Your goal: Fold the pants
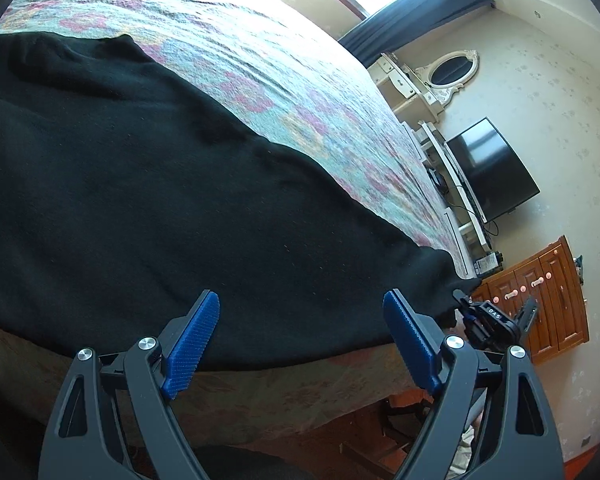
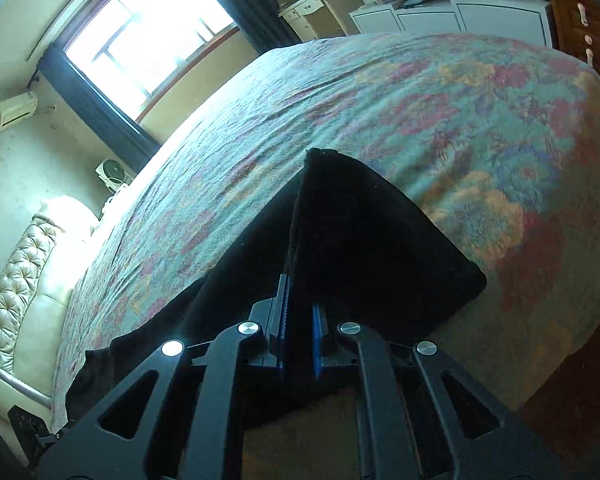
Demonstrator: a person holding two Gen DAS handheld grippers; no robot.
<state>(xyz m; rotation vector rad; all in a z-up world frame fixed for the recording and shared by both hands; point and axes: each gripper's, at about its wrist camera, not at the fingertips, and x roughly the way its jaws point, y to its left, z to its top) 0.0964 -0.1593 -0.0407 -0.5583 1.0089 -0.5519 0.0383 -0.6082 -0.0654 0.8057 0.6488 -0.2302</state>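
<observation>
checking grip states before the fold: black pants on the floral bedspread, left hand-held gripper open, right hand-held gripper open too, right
Not quite. The right hand-held gripper is shut on the black pants, as the right wrist view shows. The rest holds: the pants lie on the floral bedspread, and the left hand-held gripper is open.

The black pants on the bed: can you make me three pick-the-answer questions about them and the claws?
1. Where do the pants lie?
A. on the flowered bed cover
B. on the floor
C. on the wooden dresser

2. What colour are the left claw pads?
A. red
B. blue
C. yellow

3. What is the right claw doing?
A. standing wide open
B. holding a pillow
C. pinching the pants

Answers: 1 A, black cloth spreads over the cover. 2 B, both pads show blue. 3 C, its fingers are closed on black cloth.
</observation>
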